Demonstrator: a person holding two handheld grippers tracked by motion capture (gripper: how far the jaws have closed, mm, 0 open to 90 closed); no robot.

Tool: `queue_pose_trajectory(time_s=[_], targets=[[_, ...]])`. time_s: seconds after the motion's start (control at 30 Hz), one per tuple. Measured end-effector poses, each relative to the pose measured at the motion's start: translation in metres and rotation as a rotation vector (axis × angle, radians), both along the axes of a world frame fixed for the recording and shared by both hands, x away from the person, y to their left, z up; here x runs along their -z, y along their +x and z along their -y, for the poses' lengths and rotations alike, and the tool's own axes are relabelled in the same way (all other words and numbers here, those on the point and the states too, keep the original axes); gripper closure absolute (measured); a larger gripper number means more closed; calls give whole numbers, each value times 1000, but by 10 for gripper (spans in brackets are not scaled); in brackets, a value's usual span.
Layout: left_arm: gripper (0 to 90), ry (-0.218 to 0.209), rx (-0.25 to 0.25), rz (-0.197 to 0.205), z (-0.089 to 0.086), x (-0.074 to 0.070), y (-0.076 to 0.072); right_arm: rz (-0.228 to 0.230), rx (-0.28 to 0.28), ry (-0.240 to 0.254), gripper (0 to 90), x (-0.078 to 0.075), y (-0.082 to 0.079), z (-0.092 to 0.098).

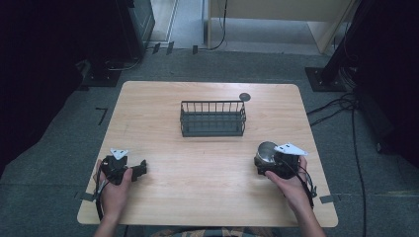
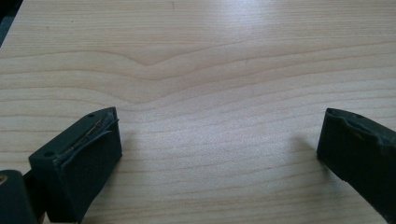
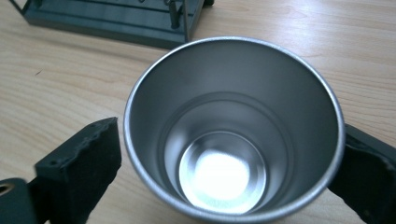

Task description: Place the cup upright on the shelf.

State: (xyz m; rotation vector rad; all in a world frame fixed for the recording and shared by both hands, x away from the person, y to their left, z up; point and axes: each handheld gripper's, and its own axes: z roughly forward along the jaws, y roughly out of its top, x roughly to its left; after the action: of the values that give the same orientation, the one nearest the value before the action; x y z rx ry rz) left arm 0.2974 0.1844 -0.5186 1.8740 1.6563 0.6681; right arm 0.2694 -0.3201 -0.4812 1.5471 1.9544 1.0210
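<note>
While the metal cup (image 3: 233, 135) stands on the worktop (image 1: 207, 173), near the wire basket (image 1: 212, 118) and to its right, the right tongs (image 1: 269, 165) flank it, pads close but no firm grip evident. Left tongs (image 2: 219, 154) rest wide and unloaded. Lifting and placing the cup appear outstanding.

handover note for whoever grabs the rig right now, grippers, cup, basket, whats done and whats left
Left gripper: open, nothing between its jaws, resting at the table's near left.
Right gripper: jaws at either side of the steel cup; the left one seems not to touch it.
Cup: upright, empty, near right of the table.
Wire basket: empty, centre back.
Done: cup bracketed.
Left: probably grip it and move it to the basket.
</note>
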Motion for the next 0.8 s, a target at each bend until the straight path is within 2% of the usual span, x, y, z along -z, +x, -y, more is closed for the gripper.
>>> queue_pose_trajectory(time_s=[0.23,0.5,0.8], targets=[[0,0,0,0,0,0,0,8,42,3,132,1,5,-3],[0,0,0,0,0,0,0,22,45,-13,149,1,7,-4],[1,1,3,0,0,0,0,33,36,-6,156,-4,8,-8]])
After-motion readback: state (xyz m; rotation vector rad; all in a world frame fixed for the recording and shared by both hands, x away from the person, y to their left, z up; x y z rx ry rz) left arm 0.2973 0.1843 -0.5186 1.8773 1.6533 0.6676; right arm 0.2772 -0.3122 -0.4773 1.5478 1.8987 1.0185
